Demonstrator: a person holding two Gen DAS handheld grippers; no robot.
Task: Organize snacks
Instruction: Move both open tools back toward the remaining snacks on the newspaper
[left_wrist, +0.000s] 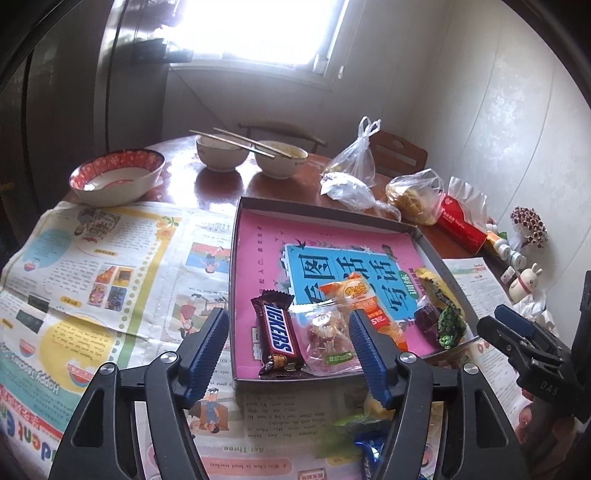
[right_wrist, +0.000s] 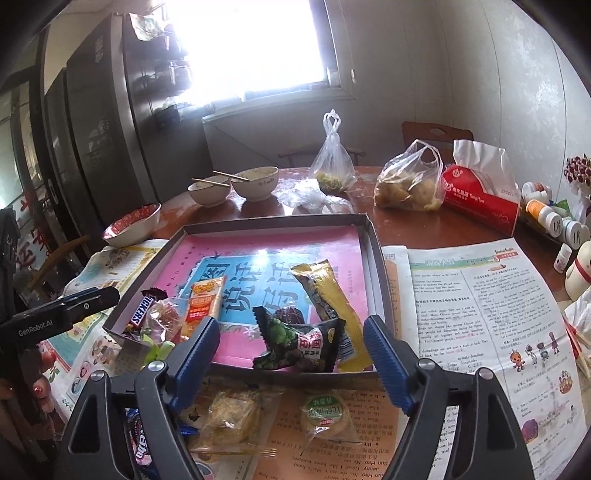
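Observation:
A shallow box tray (left_wrist: 317, 208) (right_wrist: 373, 240) with a pink and blue lining lies on newspaper. In it lie a Snickers bar (left_wrist: 277, 334) (right_wrist: 142, 310), a clear candy packet (left_wrist: 327, 338), an orange packet (left_wrist: 364, 299) (right_wrist: 205, 299), a yellow packet (right_wrist: 325, 295) and a green-black pea packet (left_wrist: 450, 325) (right_wrist: 295, 341). My left gripper (left_wrist: 288, 321) is open and empty above the tray's near edge. My right gripper (right_wrist: 291, 330) is open and empty around the pea packet's near side. Loose snacks lie in front of the tray: a crumbly cake (right_wrist: 231, 415), a round green-label pastry (right_wrist: 325, 415), a blue packet (right_wrist: 138, 439).
Bowls with chopsticks (left_wrist: 251, 157) (right_wrist: 236, 186) and a red-rimmed bowl (left_wrist: 118, 177) stand at the back. Plastic food bags (left_wrist: 413, 195) (right_wrist: 408, 184), a red tissue pack (right_wrist: 480, 192), small bottles (right_wrist: 554, 218) and a figurine (left_wrist: 524, 282) crowd the right side.

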